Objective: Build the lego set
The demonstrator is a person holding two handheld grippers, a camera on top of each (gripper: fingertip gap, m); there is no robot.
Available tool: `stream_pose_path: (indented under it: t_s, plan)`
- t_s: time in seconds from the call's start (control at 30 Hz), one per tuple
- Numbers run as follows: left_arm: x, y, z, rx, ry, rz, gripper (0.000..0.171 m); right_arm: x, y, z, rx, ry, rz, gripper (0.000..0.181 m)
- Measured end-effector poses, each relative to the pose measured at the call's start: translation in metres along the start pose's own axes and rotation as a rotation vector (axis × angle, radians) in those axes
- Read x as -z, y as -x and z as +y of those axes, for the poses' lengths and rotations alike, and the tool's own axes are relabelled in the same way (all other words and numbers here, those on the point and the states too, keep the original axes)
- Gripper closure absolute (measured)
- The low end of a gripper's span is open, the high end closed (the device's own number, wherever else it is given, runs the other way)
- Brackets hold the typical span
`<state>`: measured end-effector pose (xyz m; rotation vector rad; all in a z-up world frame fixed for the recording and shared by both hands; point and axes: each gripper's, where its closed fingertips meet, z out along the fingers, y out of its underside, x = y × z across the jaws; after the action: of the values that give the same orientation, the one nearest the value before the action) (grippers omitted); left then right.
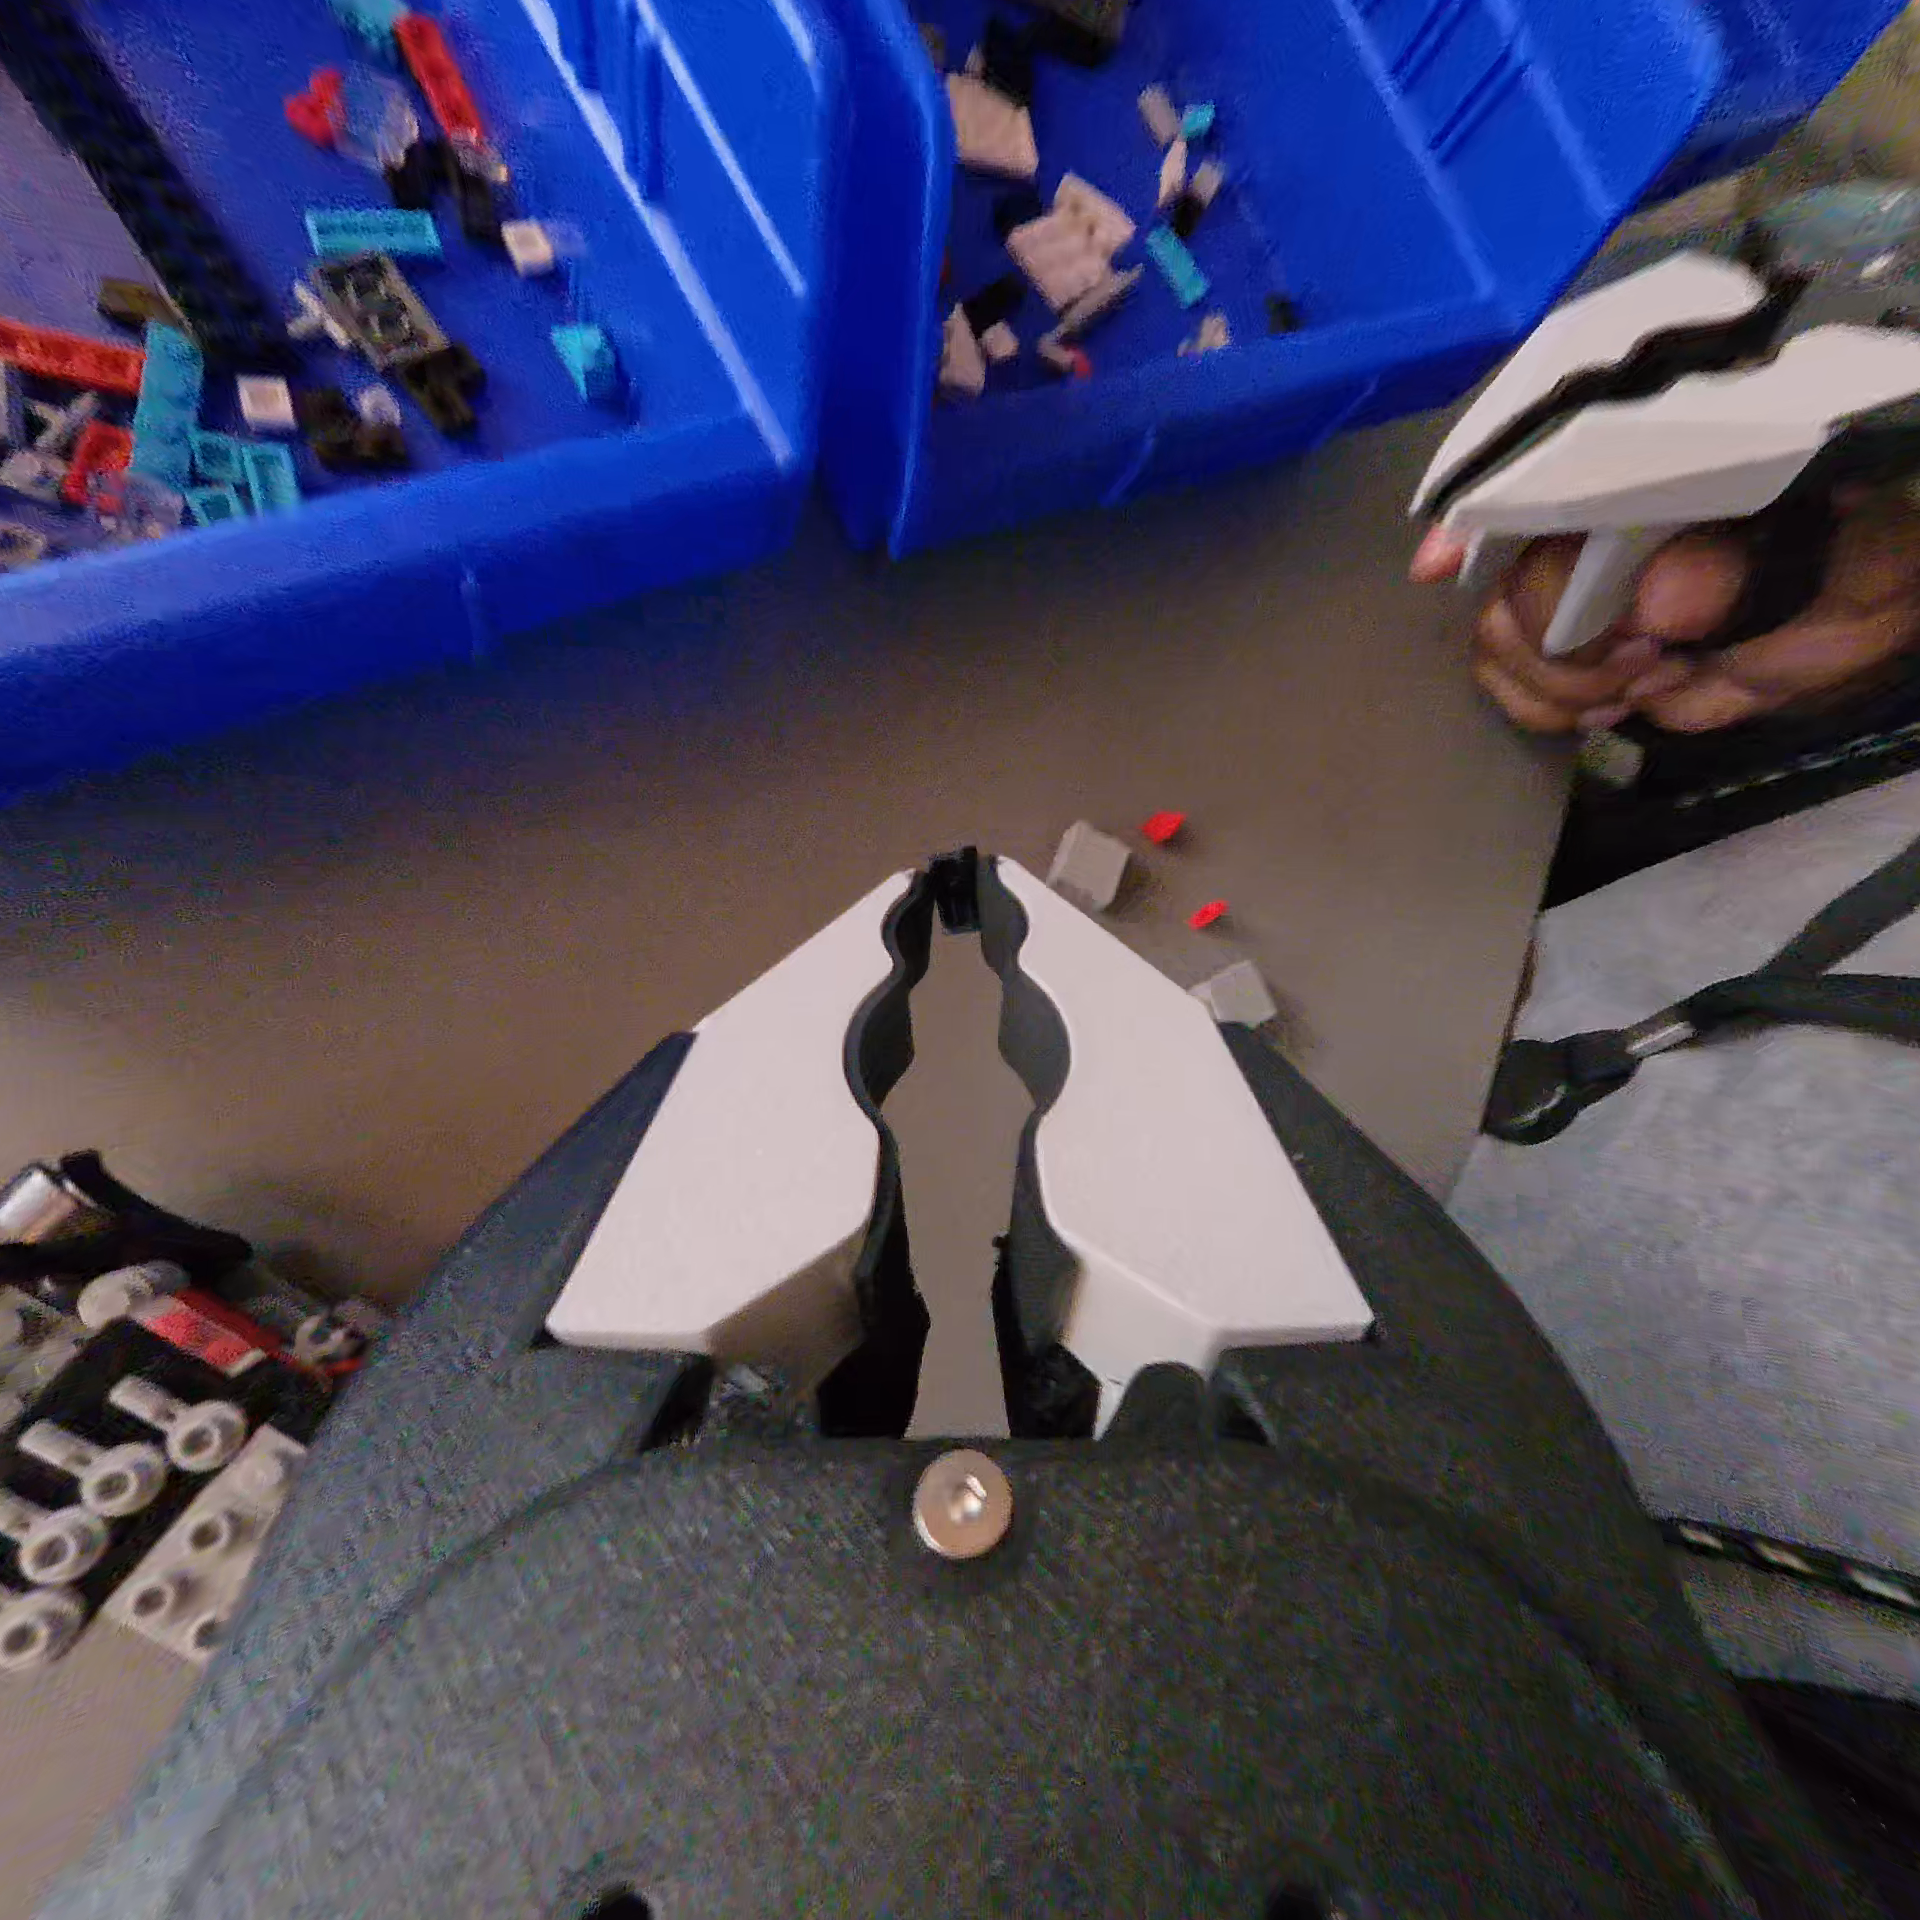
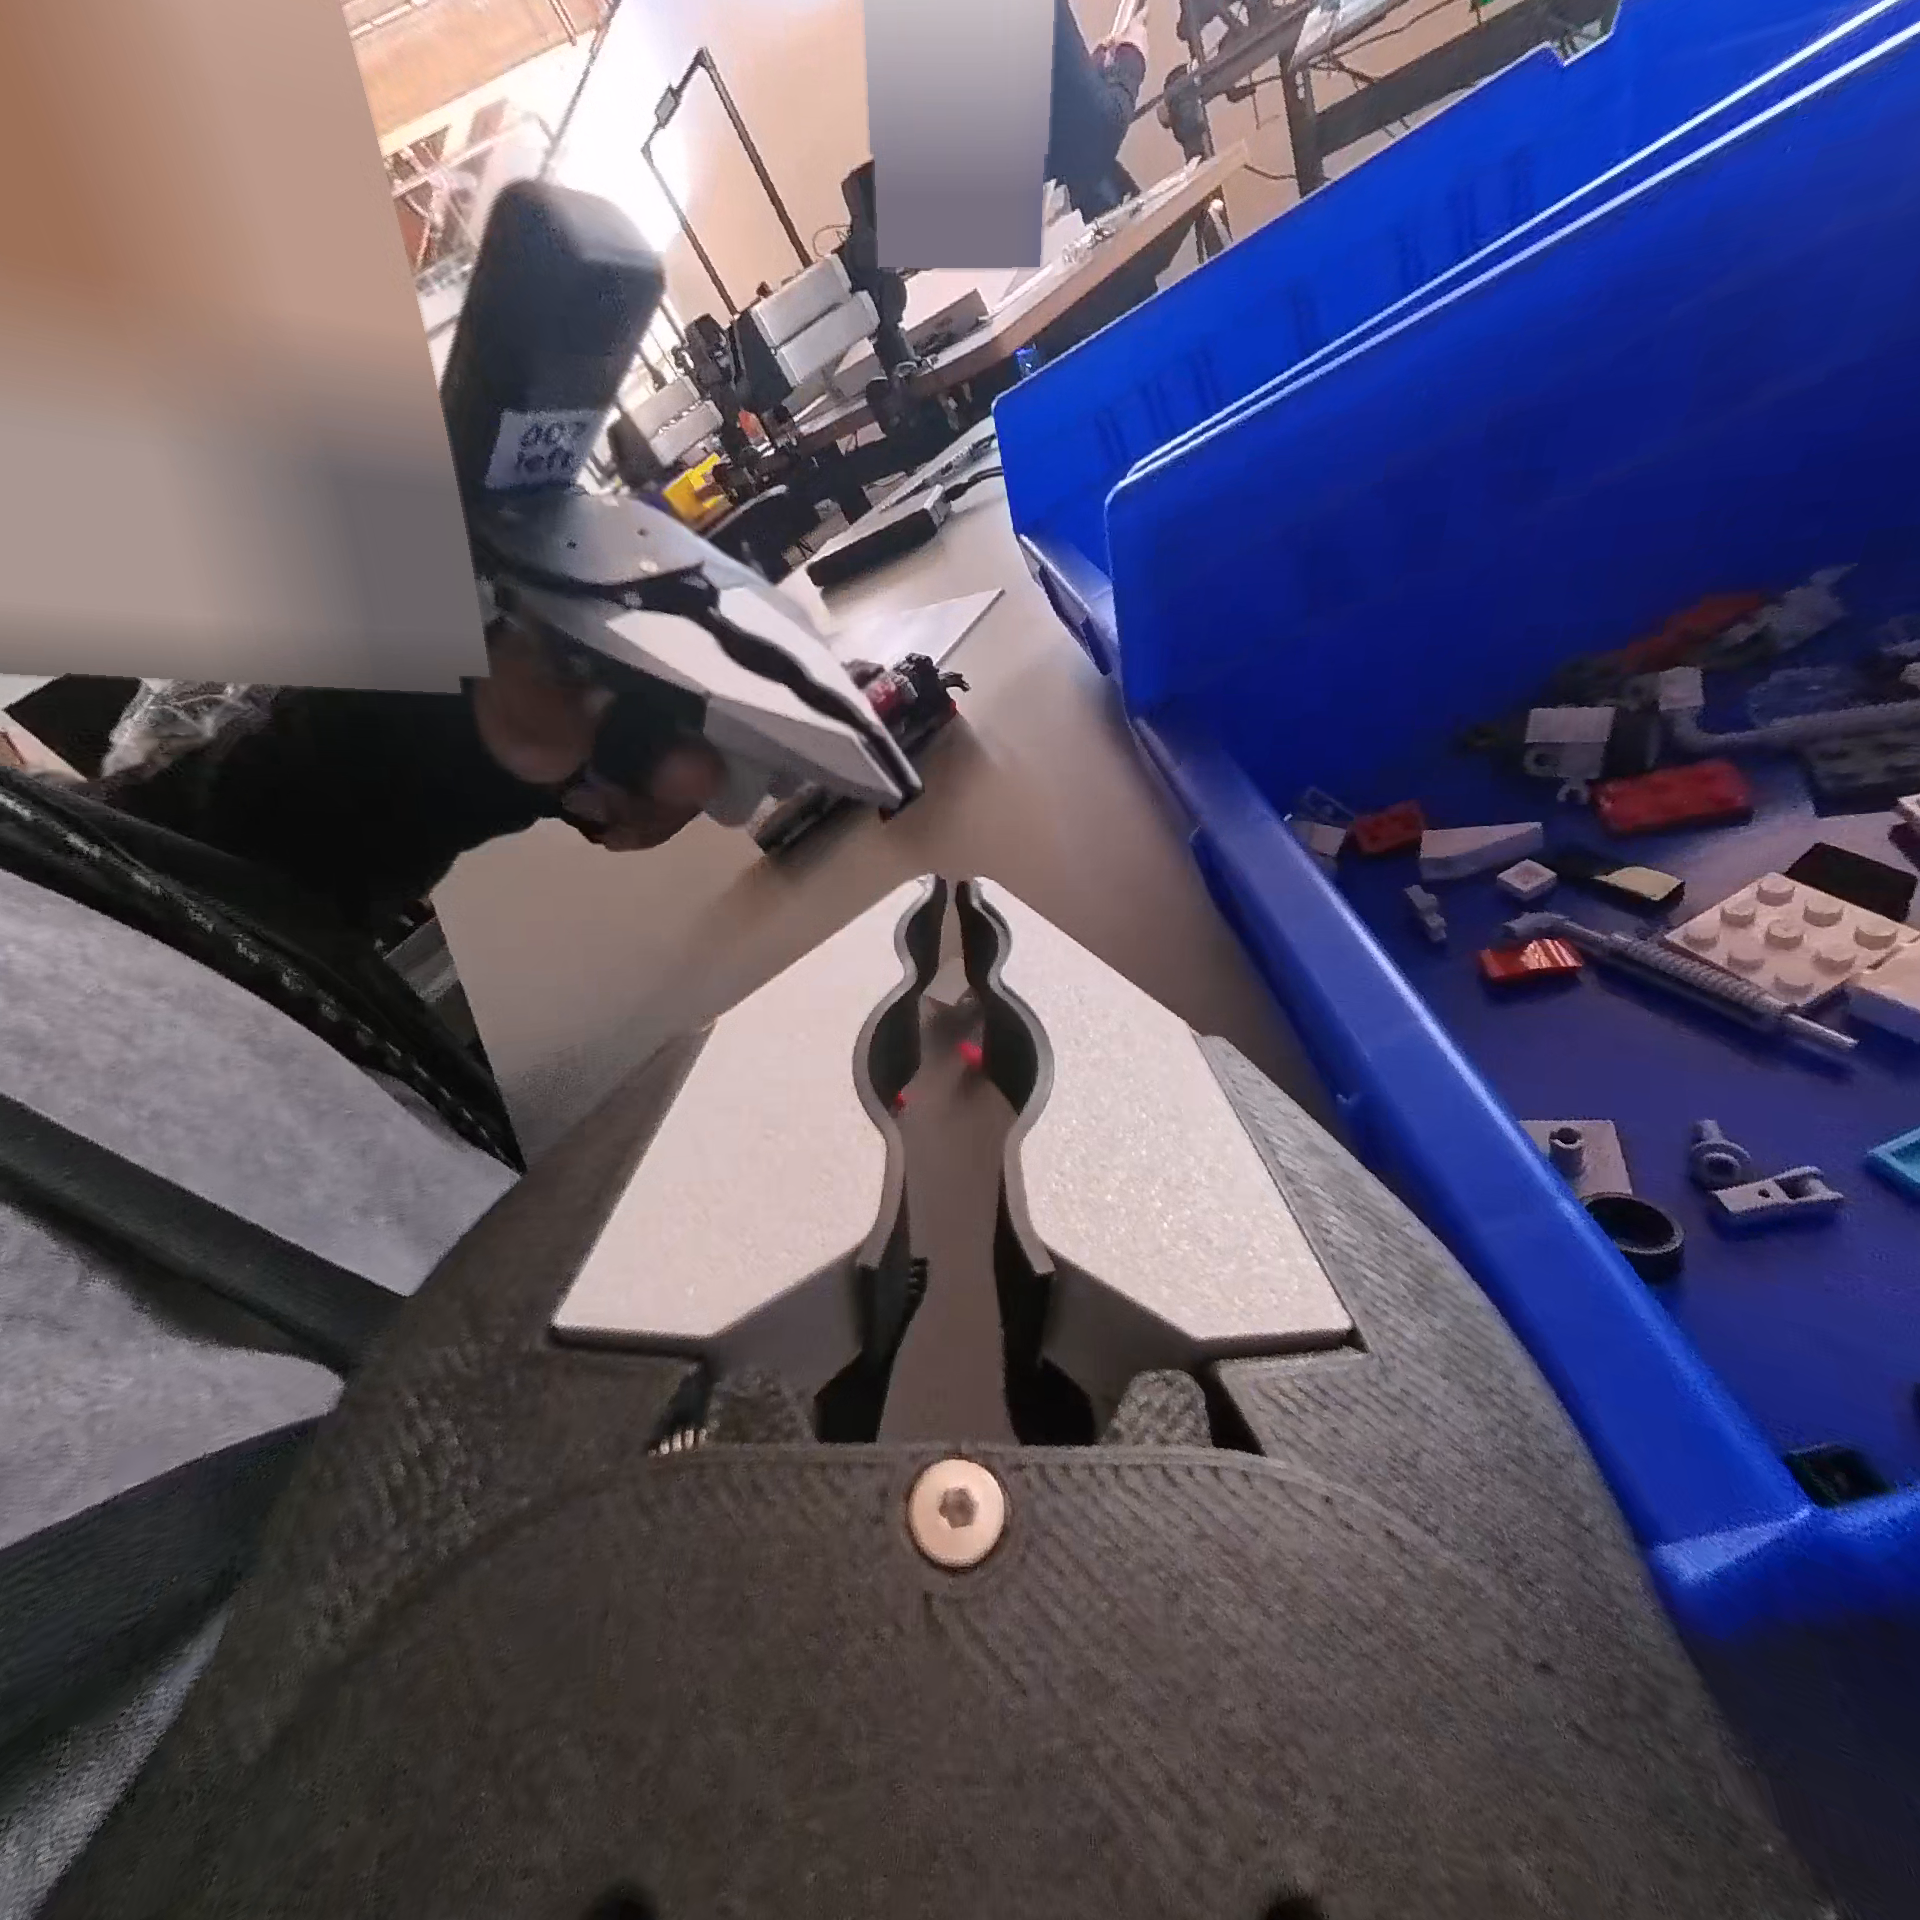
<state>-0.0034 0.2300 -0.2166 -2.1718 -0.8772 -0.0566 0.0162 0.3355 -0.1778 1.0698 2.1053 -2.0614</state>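
Note:
My left gripper (image 1: pixel 956 883) is shut on a small black lego piece (image 1: pixel 954 896) and holds it just above the brown table. Two small grey pieces (image 1: pixel 1088 862) (image 1: pixel 1236 992) and two tiny red bits (image 1: pixel 1164 826) (image 1: pixel 1207 913) lie on the table right of its tips. A partly built black, grey and red model (image 1: pixel 135 1455) sits at the lower left. My right gripper (image 2: pixel 956 894) is shut with nothing seen between its tips; it also shows in the left wrist view (image 1: pixel 1429 509), held in a hand. The left gripper shows in the right wrist view (image 2: pixel 899 805).
Two blue bins (image 1: pixel 416 582) (image 1: pixel 1143 436) holding several loose pieces stand along the far side of the table. One bin's wall (image 2: pixel 1455 1195) is close on the right of my right gripper. A person's grey clothing and black straps (image 1: pixel 1714 1143) are at the table's right edge. The gap from one gripper's tips to the other's is roughly 12 cm.

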Motion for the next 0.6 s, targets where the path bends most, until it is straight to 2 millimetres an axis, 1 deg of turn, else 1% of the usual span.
stream_pose_path:
  t_s: [0.07, 0.17, 0.27, 0.4, 0.5, 0.6]
  plan:
    - [-0.005, 0.001, 0.012, -0.02, 0.033, -0.018, 0.162, 0.0, -0.002, 0.0, -0.003, 0.001, 0.011, 0.179]
    - [-0.011, 0.001, 0.02, -0.038, 0.056, -0.021, 0.162, -0.001, -0.003, 0.001, -0.006, 0.006, 0.02, 0.179]
    - [-0.014, -0.001, 0.023, -0.022, 0.054, -0.005, 0.16, -0.002, -0.004, 0.001, -0.007, 0.011, 0.022, 0.179]
    - [-0.013, 0.0, 0.021, 0.003, 0.027, 0.004, 0.155, -0.002, -0.004, 0.002, -0.014, 0.016, 0.019, 0.179]
    - [-0.004, 0.001, 0.014, 0.002, -0.024, -0.007, 0.151, -0.002, -0.004, 0.002, -0.016, 0.016, 0.018, 0.179]
    - [0.015, 0.009, 0.005, 0.006, -0.112, -0.052, 0.144, -0.002, -0.005, 0.002, -0.019, 0.015, 0.018, 0.179]
